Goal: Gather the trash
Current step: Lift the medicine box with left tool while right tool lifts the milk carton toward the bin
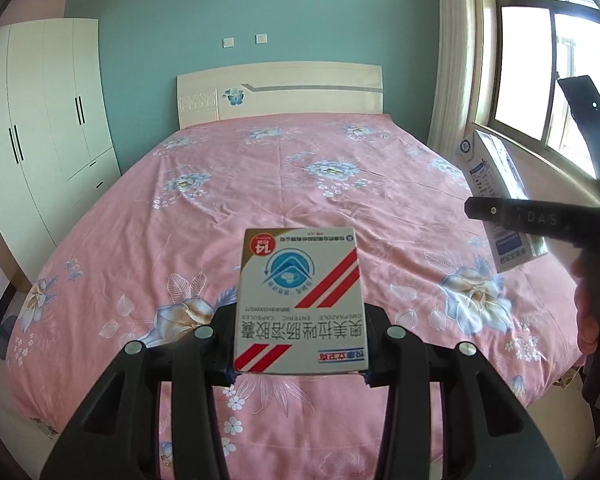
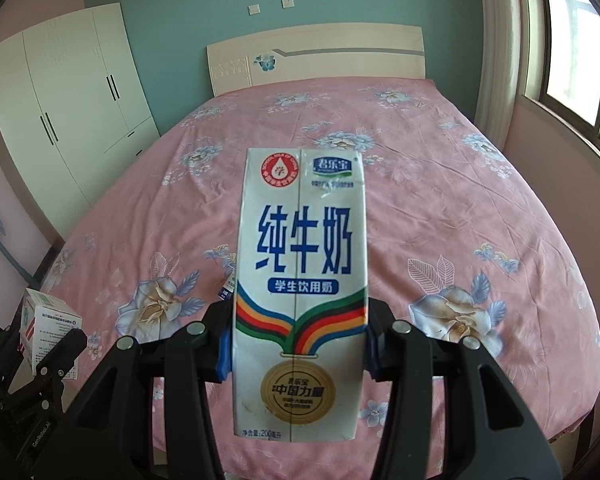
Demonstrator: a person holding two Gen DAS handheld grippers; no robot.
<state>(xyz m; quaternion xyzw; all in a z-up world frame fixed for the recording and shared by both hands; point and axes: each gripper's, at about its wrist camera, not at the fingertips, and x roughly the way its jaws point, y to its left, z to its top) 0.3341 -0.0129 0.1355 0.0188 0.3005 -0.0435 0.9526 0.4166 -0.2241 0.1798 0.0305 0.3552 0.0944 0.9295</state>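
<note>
My left gripper (image 1: 299, 360) is shut on a flat white medicine box (image 1: 300, 300) with red stripes and a blue round logo, held above the foot of the bed. My right gripper (image 2: 299, 350) is shut on a tall white milk carton (image 2: 300, 292) with blue characters and coloured bands, held upright over the bed. The milk carton and the right gripper also show at the right edge of the left wrist view (image 1: 496, 200). The medicine box and the left gripper show at the lower left of the right wrist view (image 2: 48, 330).
A bed with a pink floral sheet (image 1: 280, 184) fills the middle, with a cream headboard (image 1: 280, 90) against a teal wall. A white wardrobe (image 1: 40, 120) stands at the left. A window (image 1: 548, 72) is at the right.
</note>
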